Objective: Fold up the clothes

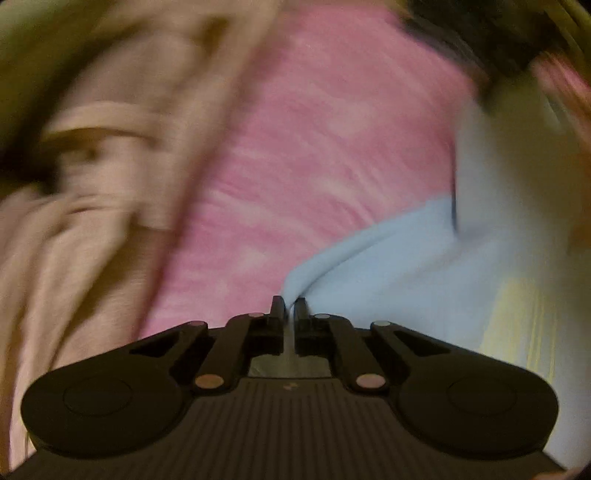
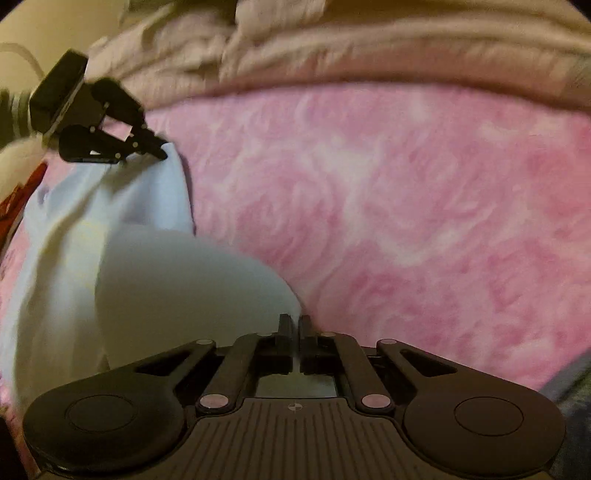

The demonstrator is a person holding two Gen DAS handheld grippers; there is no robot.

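A light blue garment (image 1: 399, 258) with a pale yellow patch hangs over a pink patterned blanket (image 1: 314, 147). My left gripper (image 1: 289, 306) is shut on one edge of it. My right gripper (image 2: 294, 323) is shut on another edge of the same garment (image 2: 166, 288). In the right wrist view the left gripper (image 2: 160, 152) shows at the upper left, pinching the garment's far corner, and the cloth sags between the two grippers. Both views are blurred by motion.
A beige crumpled blanket (image 2: 351, 48) lies along the far side of the pink blanket (image 2: 406, 203) and also shows in the left wrist view (image 1: 110, 166). A dark object (image 1: 480, 33) sits at the upper right there. Red-printed fabric (image 2: 22, 199) lies at the left edge.
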